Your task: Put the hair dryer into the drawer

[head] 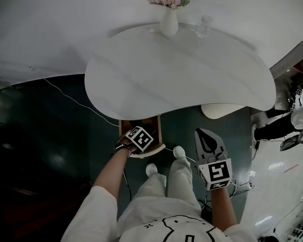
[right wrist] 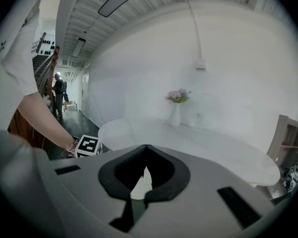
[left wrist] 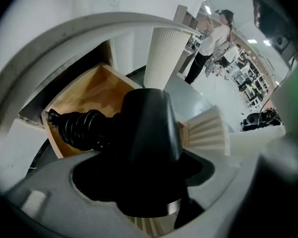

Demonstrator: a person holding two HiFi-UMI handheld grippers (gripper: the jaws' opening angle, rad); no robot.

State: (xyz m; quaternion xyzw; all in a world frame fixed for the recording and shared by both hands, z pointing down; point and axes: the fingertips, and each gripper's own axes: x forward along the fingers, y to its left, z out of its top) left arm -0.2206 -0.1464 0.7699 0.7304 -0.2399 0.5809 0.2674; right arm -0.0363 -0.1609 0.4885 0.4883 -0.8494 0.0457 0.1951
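The black hair dryer (left wrist: 148, 133) fills the left gripper view, and my left gripper (left wrist: 145, 178) is shut on its body. Its ribbed black cord sleeve (left wrist: 78, 128) reaches over the open wooden drawer (left wrist: 92, 90). In the head view the left gripper (head: 140, 137) hangs over that drawer (head: 156, 122), which is pulled out from under the white table (head: 177, 72); the dryer is hidden beneath the marker cube. My right gripper (head: 206, 134) is held up to the right of the drawer, shut and empty. In the right gripper view its jaws (right wrist: 146, 150) meet with nothing between them.
A white vase of flowers (head: 169, 14) and a clear glass (head: 203, 26) stand at the table's far edge. The ribbed white pedestal (left wrist: 164, 53) rises behind the drawer. A thin cable (head: 76, 102) crosses the dark floor at left. A person (left wrist: 211, 41) stands far off.
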